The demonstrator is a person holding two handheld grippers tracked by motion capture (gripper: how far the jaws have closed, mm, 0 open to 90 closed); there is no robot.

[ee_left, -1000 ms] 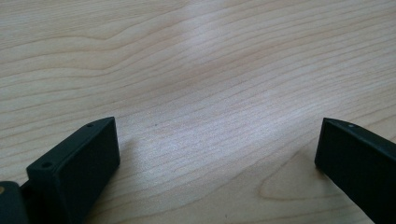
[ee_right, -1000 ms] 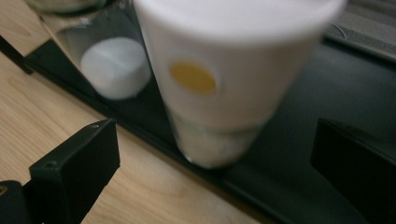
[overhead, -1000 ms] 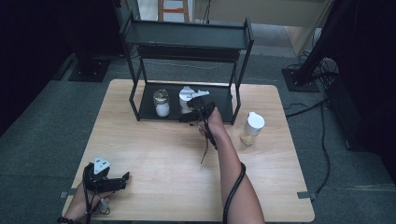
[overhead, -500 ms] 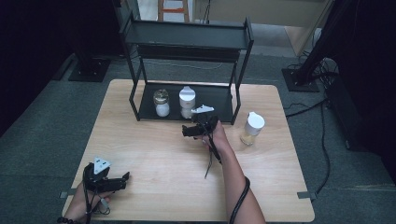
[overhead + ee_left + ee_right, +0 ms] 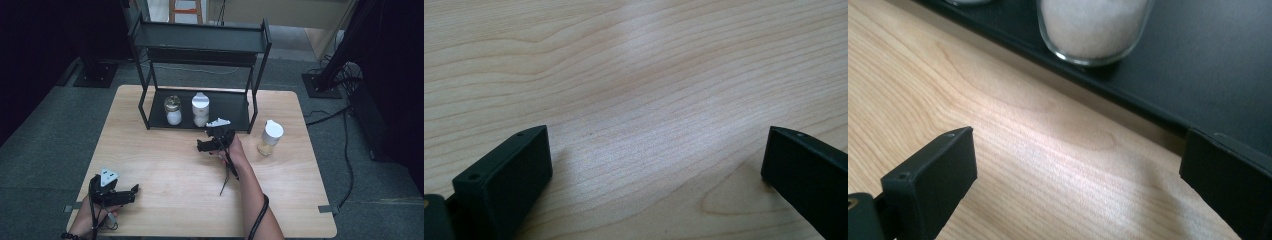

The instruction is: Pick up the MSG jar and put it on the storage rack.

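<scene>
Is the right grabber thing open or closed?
Open. The right gripper has its two black jaws wide apart, with bare wood between them and nothing held.

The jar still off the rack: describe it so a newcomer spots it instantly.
Start at the black rack at the table's far edge. Two jars stand on its bottom shelf; the jar stands alone on bare wood just past the rack's right leg. It holds tan contents under a white cap, not white contents.

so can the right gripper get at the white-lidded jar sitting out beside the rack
Probably yes: the right gripper is open and empty, and the white-lidded jar stands alone on bare table, outside the rack.
</scene>
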